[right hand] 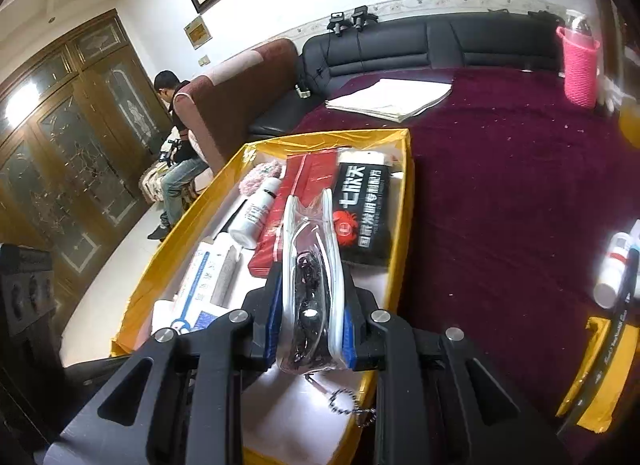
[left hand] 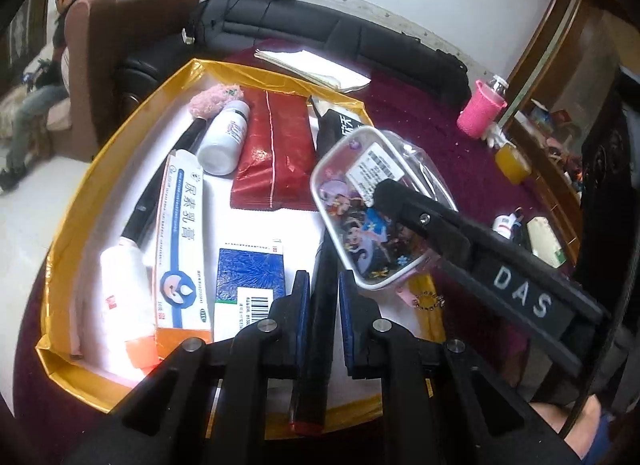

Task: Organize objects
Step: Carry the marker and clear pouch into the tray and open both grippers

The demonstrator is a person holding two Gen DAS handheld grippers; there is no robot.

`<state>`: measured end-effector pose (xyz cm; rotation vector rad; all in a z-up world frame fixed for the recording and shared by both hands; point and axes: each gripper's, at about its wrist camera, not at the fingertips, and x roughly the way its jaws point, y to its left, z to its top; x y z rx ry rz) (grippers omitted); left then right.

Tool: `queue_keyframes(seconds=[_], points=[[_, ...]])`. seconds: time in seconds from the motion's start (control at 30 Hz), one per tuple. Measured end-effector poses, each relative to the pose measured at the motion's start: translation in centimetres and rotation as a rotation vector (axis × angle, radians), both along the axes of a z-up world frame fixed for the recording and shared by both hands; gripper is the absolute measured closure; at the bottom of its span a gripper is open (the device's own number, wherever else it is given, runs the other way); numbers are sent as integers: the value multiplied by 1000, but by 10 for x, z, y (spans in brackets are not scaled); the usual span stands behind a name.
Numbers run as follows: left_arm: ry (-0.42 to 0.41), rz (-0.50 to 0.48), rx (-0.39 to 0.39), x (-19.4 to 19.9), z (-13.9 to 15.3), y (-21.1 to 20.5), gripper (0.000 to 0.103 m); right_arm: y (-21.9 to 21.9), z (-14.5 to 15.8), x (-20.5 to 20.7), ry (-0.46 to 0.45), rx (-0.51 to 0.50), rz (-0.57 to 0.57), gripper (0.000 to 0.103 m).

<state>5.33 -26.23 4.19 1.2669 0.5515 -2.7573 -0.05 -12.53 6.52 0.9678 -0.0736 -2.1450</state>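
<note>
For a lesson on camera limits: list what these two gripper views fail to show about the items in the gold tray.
- Black pen-like item: left view; the left gripper hides its sides, so contact is unclear.
- Clear cartoon pouch: right view shows it edge-on in the right gripper; contents unreadable.
- Blue box: left view; its near end is hidden by a finger.
- Gold tray: near corner cut off.

free: white tray floor [left hand: 296, 225] by red packet [left hand: 272, 157] | blocked: left side, ointment box [left hand: 184, 241], bottle [left hand: 224, 137]
</note>
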Motion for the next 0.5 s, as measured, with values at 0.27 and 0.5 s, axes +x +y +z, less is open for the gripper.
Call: queue_keyframes(seconds=[0.27, 0.5], points=[[7, 20, -118, 2, 3, 7, 91, 6, -15, 4, -99, -26, 16, 81], [7, 17, -162, 8, 6, 13, 91, 5, -20, 11, -108, -23, 39, 79]])
